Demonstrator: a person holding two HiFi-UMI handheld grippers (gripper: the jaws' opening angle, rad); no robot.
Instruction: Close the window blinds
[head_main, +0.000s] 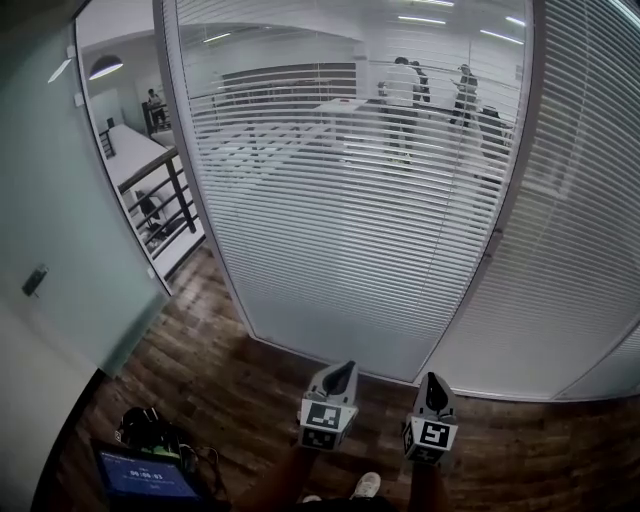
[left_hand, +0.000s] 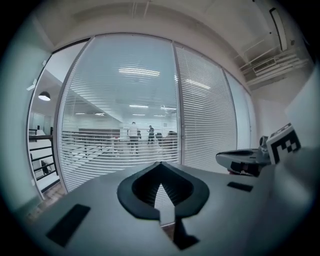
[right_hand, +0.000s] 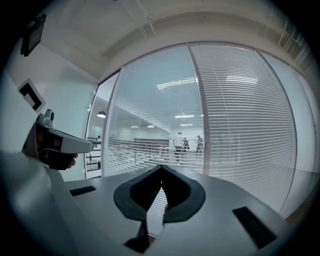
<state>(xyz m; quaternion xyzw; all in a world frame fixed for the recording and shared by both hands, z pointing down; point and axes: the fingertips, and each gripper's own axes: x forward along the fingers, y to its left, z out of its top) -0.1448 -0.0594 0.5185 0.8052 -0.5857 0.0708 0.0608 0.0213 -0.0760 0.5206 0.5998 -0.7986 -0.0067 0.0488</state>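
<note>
A: What did you see ahead?
B: The white horizontal-slat window blinds (head_main: 350, 200) hung in front of me, their slats tilted open enough to see through.
A: And the fingers?
B: Both pairs were pressed together, holding nothing. My left gripper (head_main: 340, 376) and right gripper (head_main: 436, 392) were low above the dark wooden floor (head_main: 250, 390), apart from the blinds.
</note>
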